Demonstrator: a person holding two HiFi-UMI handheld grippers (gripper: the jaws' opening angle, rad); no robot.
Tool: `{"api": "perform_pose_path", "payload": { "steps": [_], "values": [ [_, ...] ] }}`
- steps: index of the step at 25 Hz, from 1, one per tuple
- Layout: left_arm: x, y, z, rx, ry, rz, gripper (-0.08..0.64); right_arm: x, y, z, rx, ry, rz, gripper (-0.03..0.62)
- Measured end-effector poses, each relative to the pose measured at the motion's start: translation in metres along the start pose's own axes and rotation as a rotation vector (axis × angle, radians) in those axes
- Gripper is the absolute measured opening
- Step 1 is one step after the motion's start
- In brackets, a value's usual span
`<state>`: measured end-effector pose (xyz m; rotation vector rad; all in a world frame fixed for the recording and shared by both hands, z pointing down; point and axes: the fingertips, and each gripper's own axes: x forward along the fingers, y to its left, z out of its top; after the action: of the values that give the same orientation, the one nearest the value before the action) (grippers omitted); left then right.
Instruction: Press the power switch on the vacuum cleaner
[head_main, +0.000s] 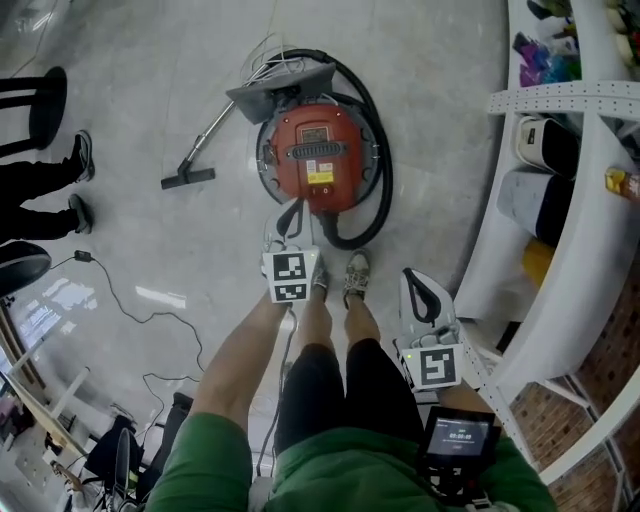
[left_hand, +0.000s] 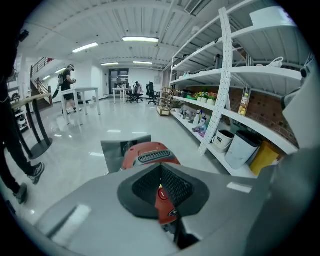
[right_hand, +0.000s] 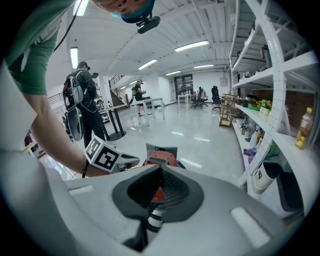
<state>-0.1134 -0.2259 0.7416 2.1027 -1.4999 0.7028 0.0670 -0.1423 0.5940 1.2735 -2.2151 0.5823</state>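
The red round vacuum cleaner (head_main: 320, 155) stands on the grey floor in front of my feet, with its black hose (head_main: 380, 205) looped round its right side. My left gripper (head_main: 293, 208) is shut, its tip just above the vacuum's near edge. In the left gripper view the vacuum (left_hand: 150, 151) fills the space past the shut left gripper (left_hand: 161, 169), and a small red button (left_hand: 161, 194) shows through the slit below the pads. My right gripper (head_main: 409, 274) hangs shut beside my right leg, away from the vacuum. The right gripper view shows the vacuum (right_hand: 159, 160) beyond the right gripper (right_hand: 160, 172).
The wand and floor nozzle (head_main: 188, 178) lie left of the vacuum. White curved shelving (head_main: 560, 200) with bins runs along the right. A person's legs and shoes (head_main: 80, 180) stand at the far left. A thin black cable (head_main: 130, 300) trails over the floor.
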Motion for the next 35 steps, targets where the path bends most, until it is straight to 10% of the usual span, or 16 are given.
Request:
{"api": "perform_pose_path", "payload": {
  "steps": [20, 35],
  "values": [
    [-0.259, -0.044, 0.229, 0.040, -0.447, 0.035, 0.008, -0.126, 0.042, 0.191, -0.126, -0.307, 0.042, 0.002],
    [-0.416, -0.086, 0.275, 0.055, -0.647, 0.079, 0.008, -0.232, 0.088, 0.245, -0.212, -0.514, 0.097, 0.002]
  ]
}}
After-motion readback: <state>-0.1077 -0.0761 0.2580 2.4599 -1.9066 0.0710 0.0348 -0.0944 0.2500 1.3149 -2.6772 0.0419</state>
